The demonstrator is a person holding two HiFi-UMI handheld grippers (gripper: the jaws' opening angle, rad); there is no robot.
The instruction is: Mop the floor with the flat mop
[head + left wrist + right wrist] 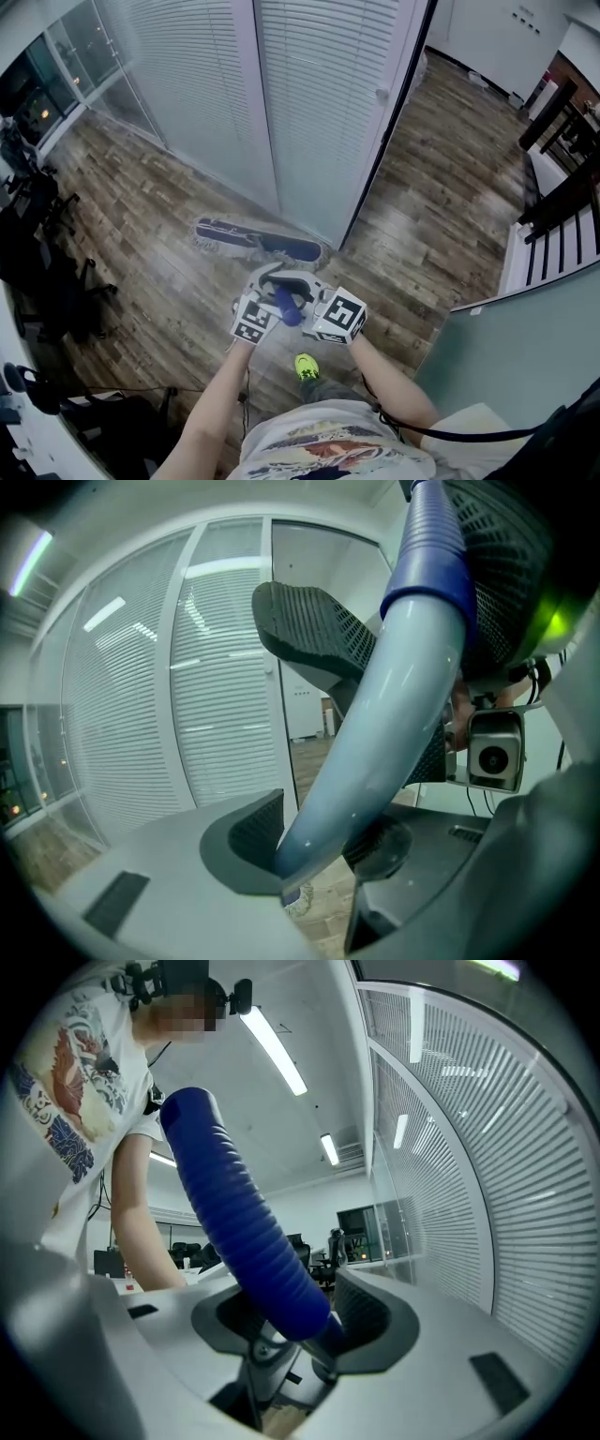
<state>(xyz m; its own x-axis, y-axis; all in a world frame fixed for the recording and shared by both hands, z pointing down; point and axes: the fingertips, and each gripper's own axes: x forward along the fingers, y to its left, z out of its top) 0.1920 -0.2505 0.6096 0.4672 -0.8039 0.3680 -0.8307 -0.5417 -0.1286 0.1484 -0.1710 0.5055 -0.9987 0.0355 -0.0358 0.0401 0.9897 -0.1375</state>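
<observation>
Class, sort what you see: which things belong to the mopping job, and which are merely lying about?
Job: mop head, mop handle, left gripper, right gripper, wooden floor.
Lying about: office chairs, window blinds.

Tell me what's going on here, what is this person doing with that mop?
A person is mopping a wood floor with a flat mop. They hold a hand-held gripper in each hand, and both are closed on the handle. The left hand-held gripper is on the pale blue shaft, and the right hand-held gripper is on the dark blue ribbed grip. The mop's pad lies flat on the floor ahead of them, at the foot of a glass wall with blinds.
</observation>
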